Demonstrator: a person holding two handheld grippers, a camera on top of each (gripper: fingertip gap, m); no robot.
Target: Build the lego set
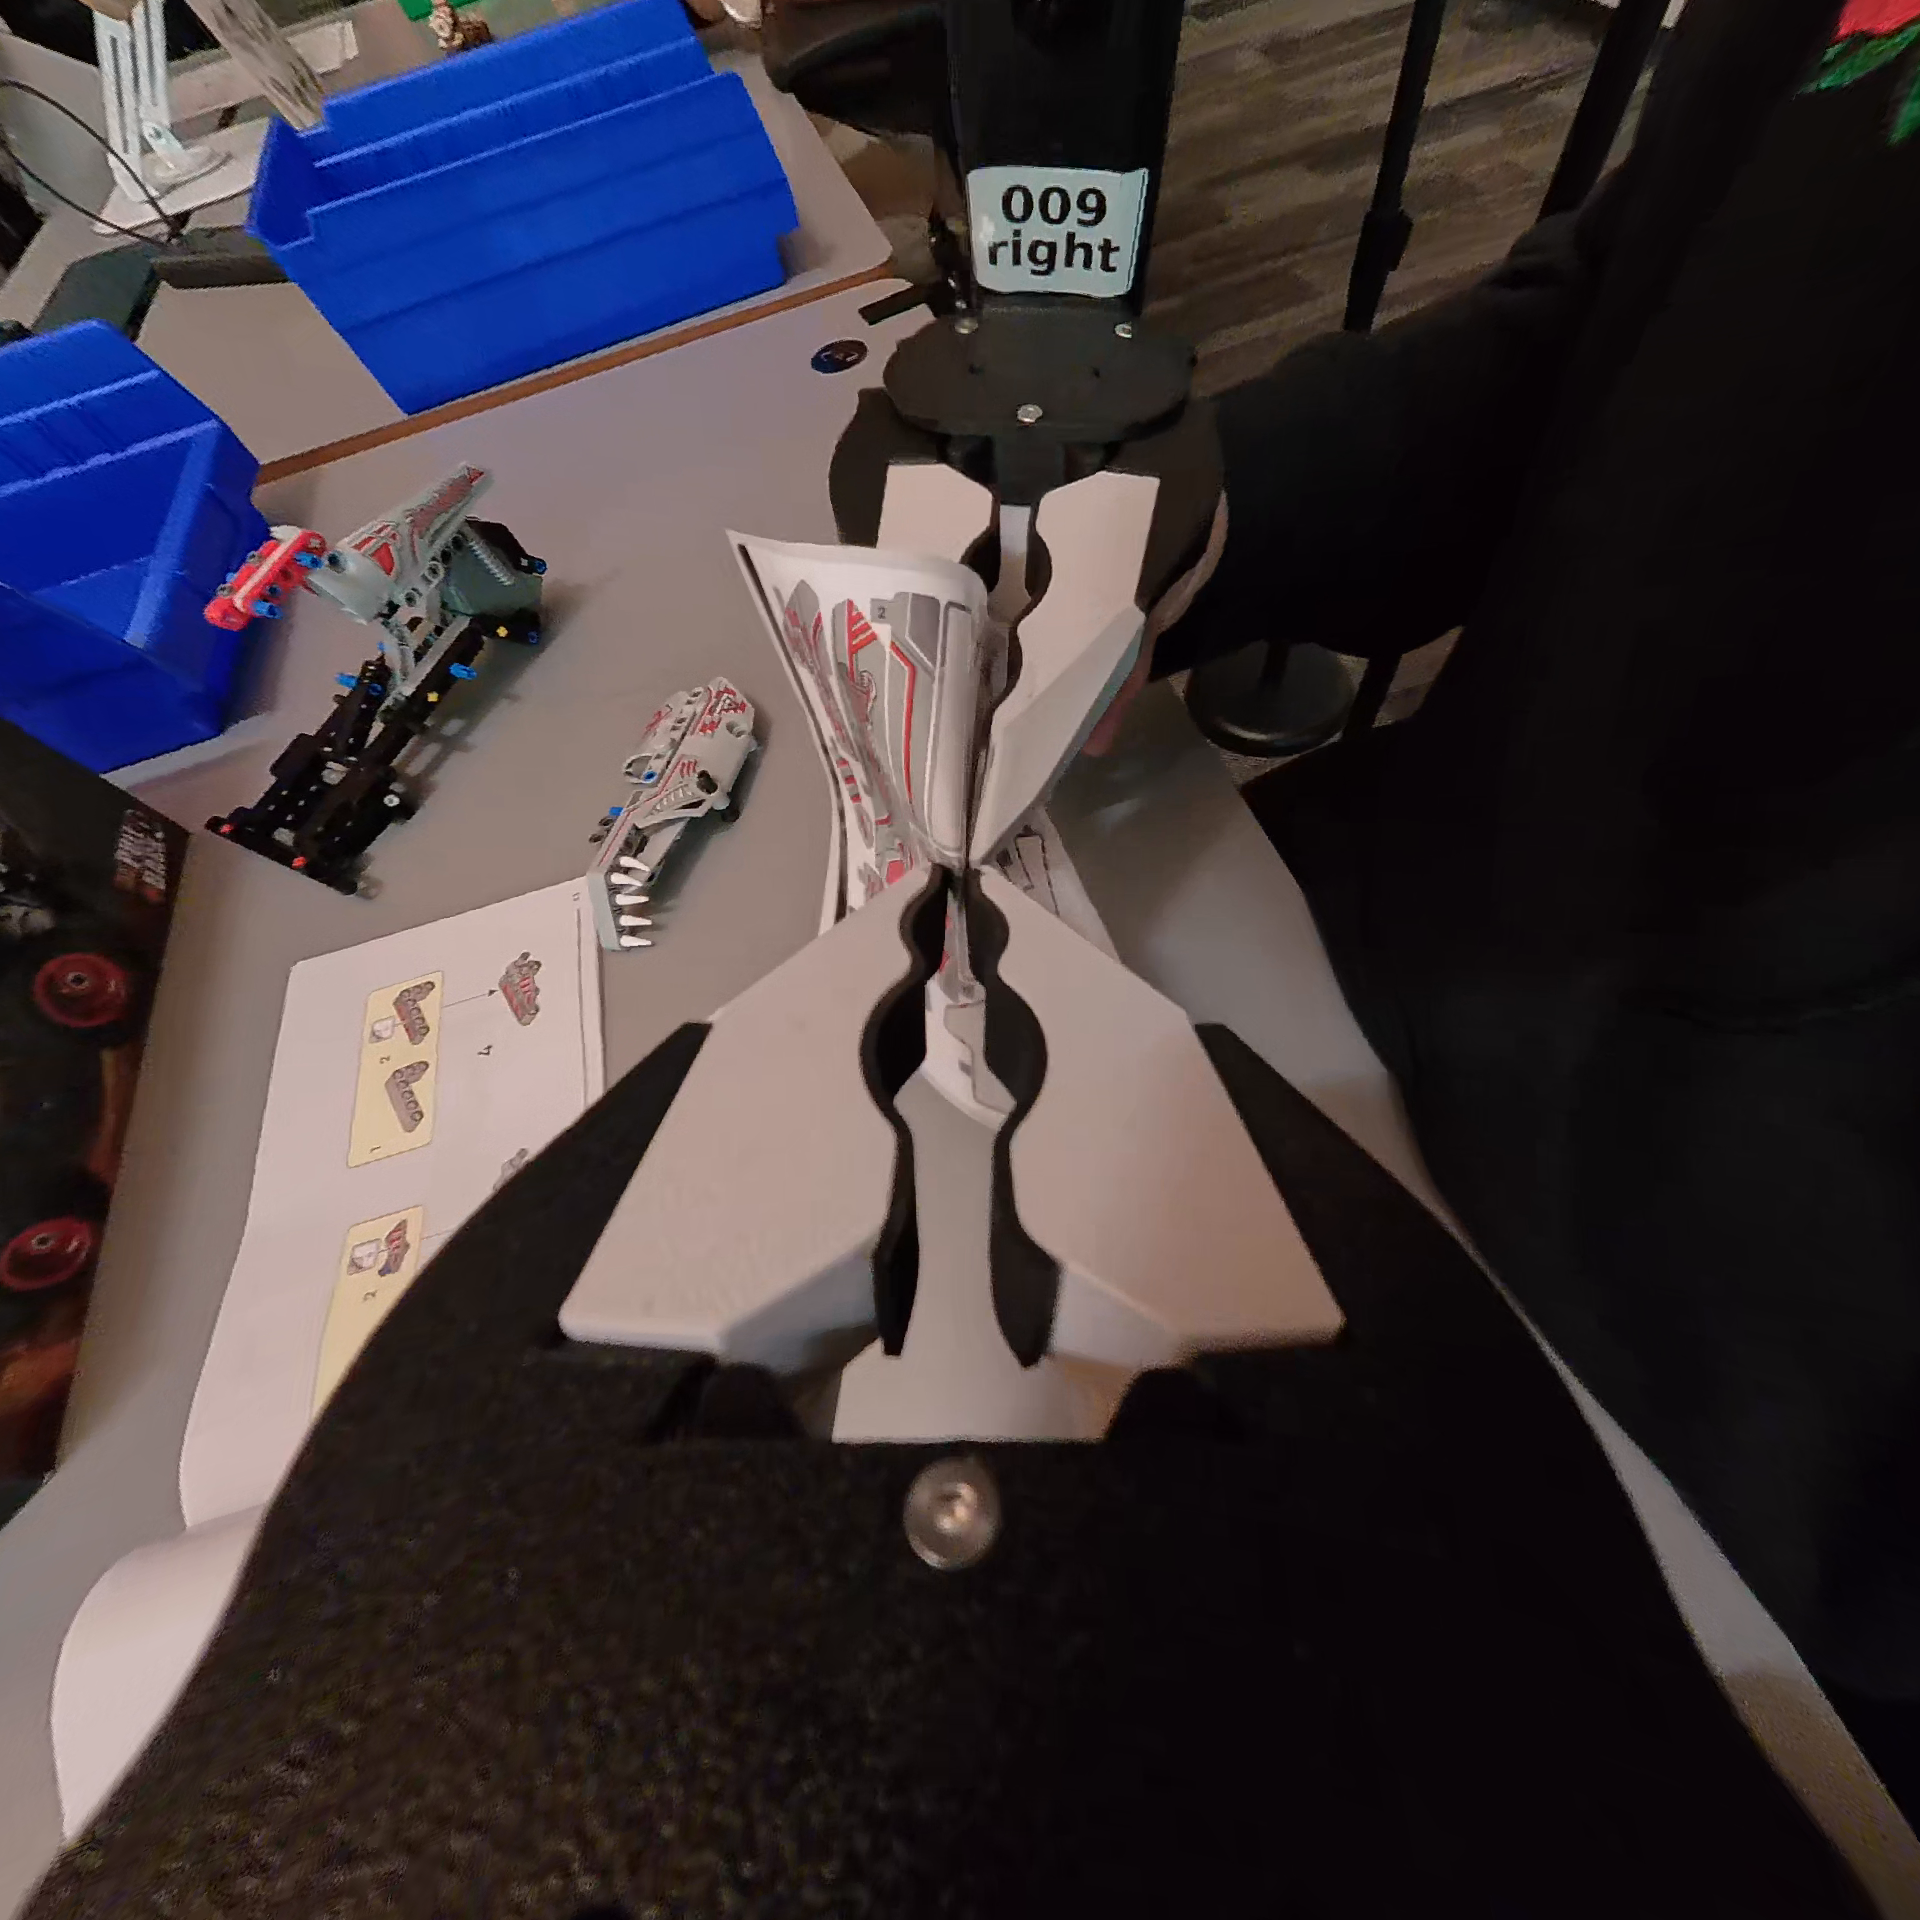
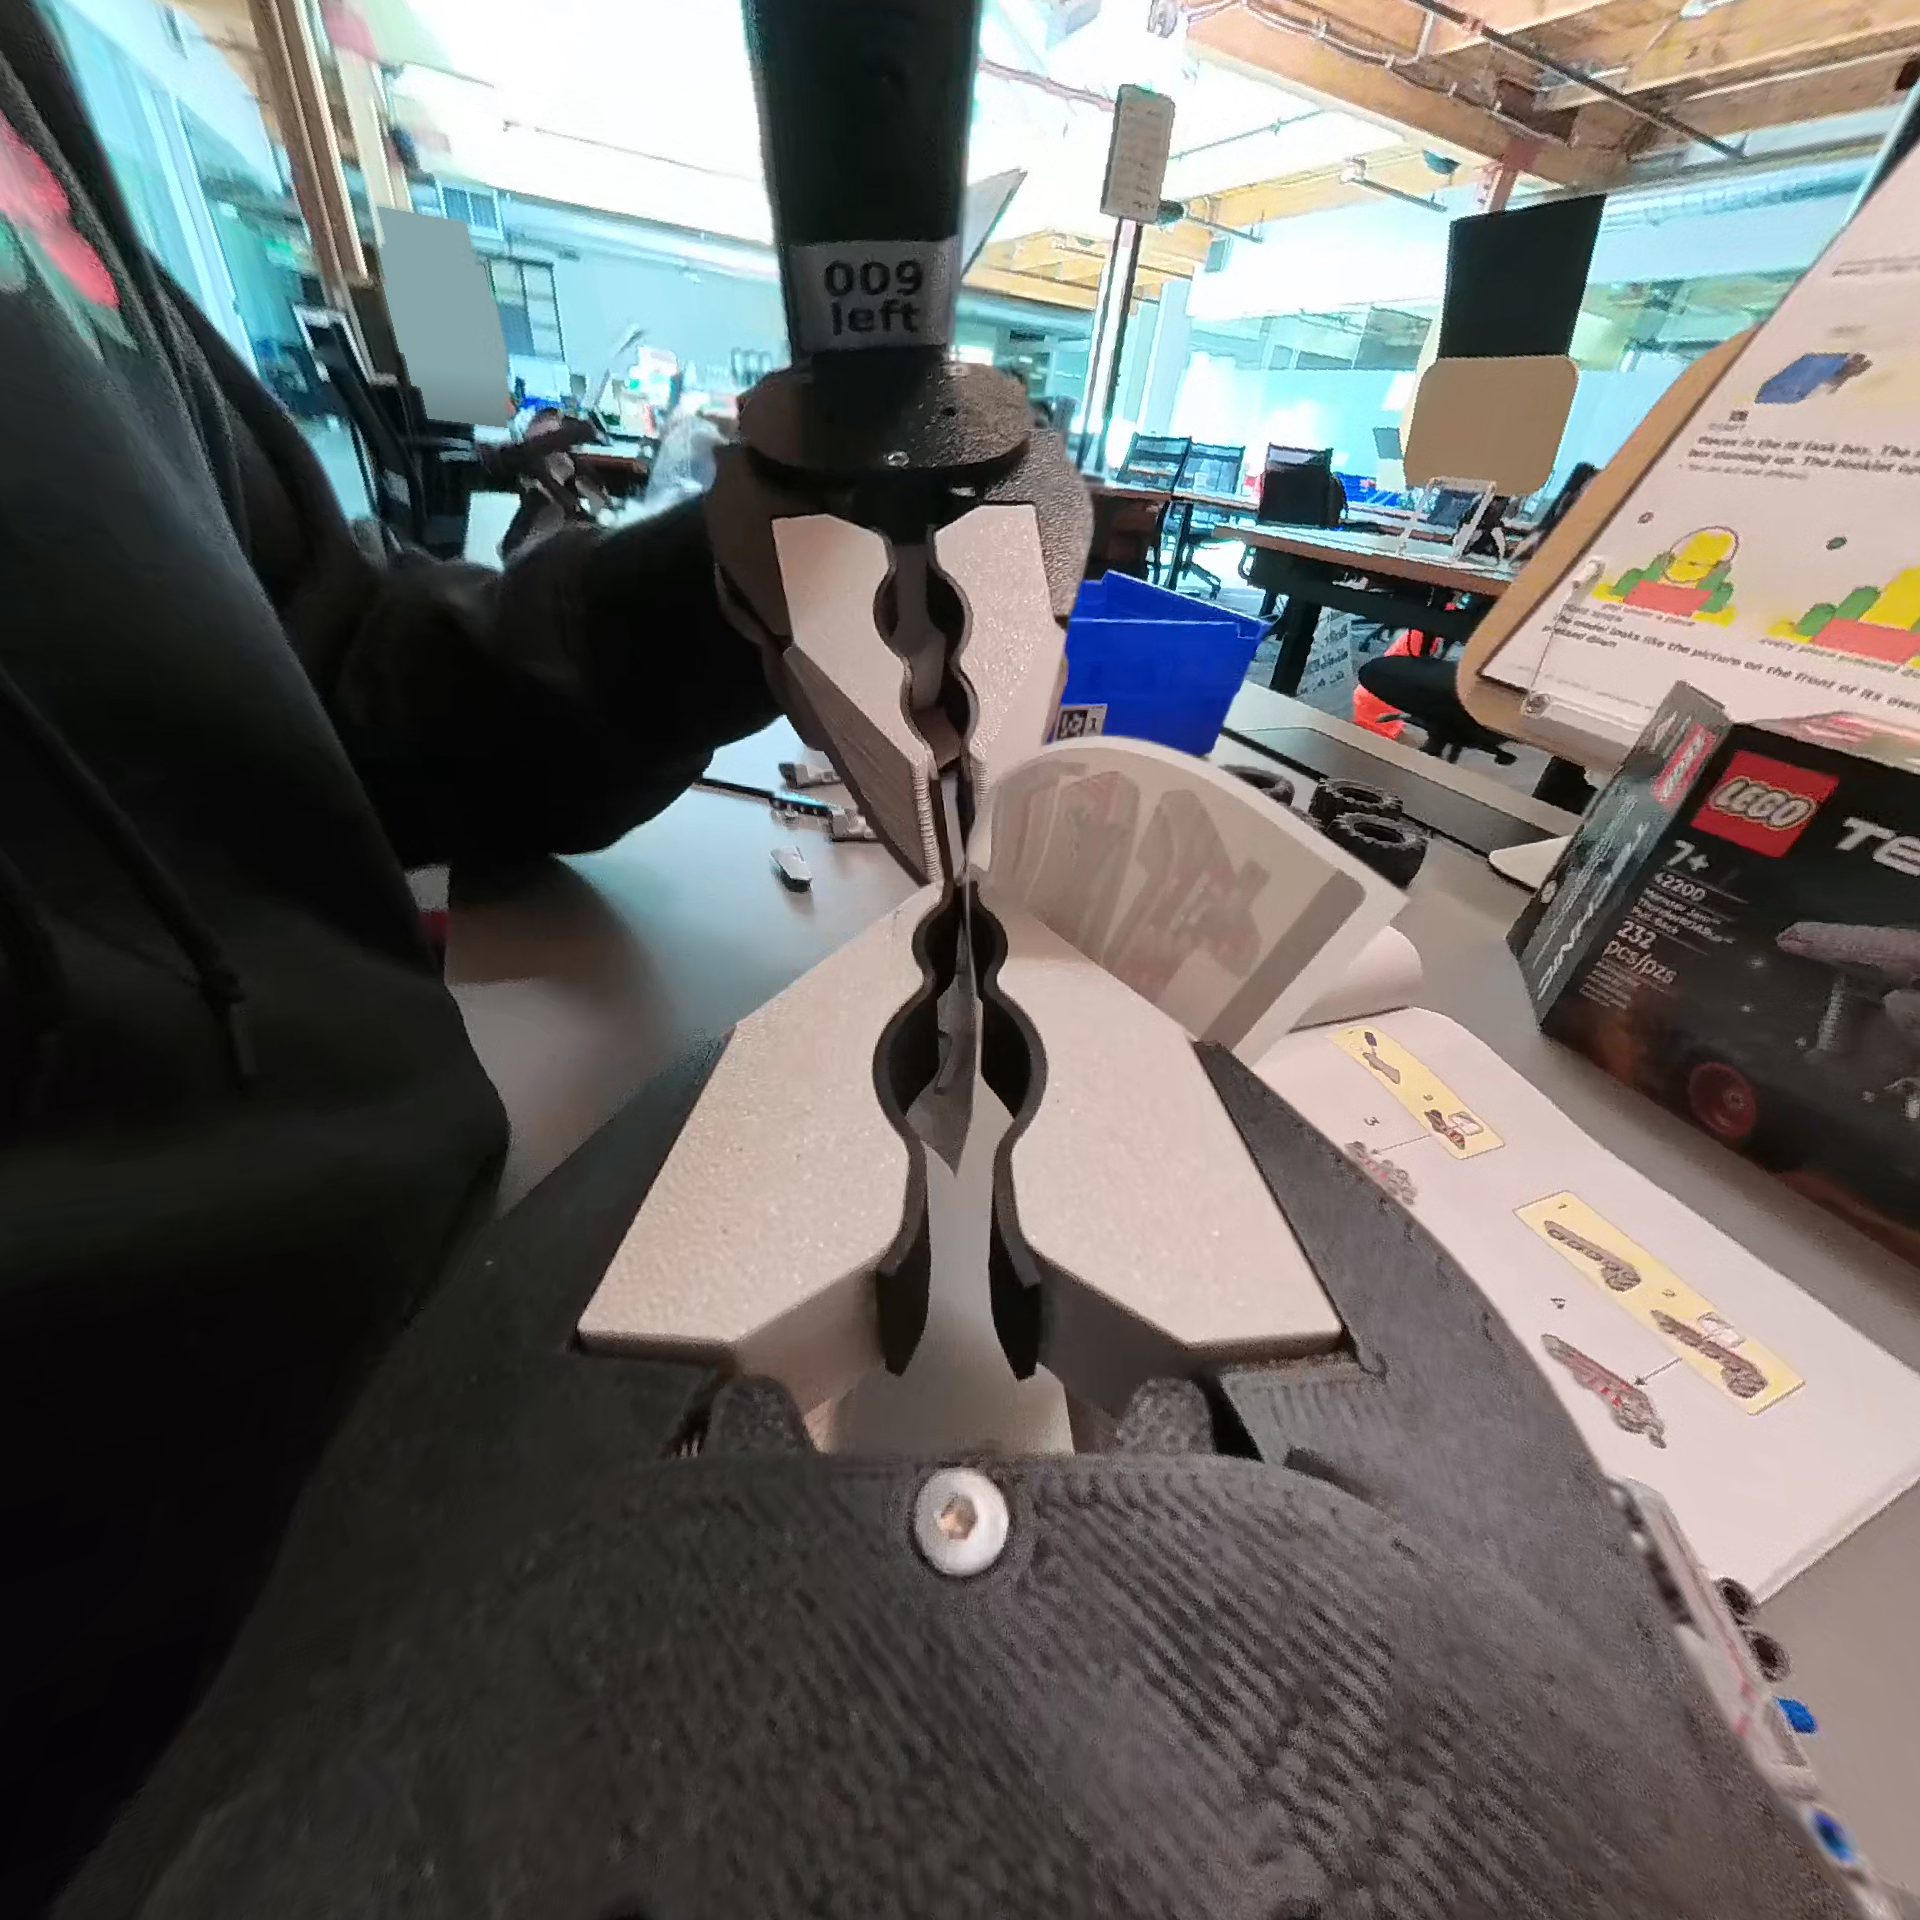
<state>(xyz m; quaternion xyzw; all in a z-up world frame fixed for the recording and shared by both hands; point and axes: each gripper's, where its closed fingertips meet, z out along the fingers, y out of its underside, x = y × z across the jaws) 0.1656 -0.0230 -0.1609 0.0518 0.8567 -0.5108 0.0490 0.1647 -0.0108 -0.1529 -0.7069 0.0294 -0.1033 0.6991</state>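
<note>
sticker sheet [image 1: 894, 717], frame centre | thin, floppy, tears easily; hold edges | left gripper [image 1: 951, 883] and right gripper [image 2: 961, 894] both pinch it

Bright open office with desks [image 2: 1351, 551], chairs [image 2: 1184, 468], and wooden ceiling beams [image 2: 1455, 62].

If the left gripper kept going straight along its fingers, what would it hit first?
Most likely the right gripper: the two meet nearly tip to tip, both shut on the curled sticker sheet. The left gripper has almost no free way ahead, though exact depth is unclear.
</note>
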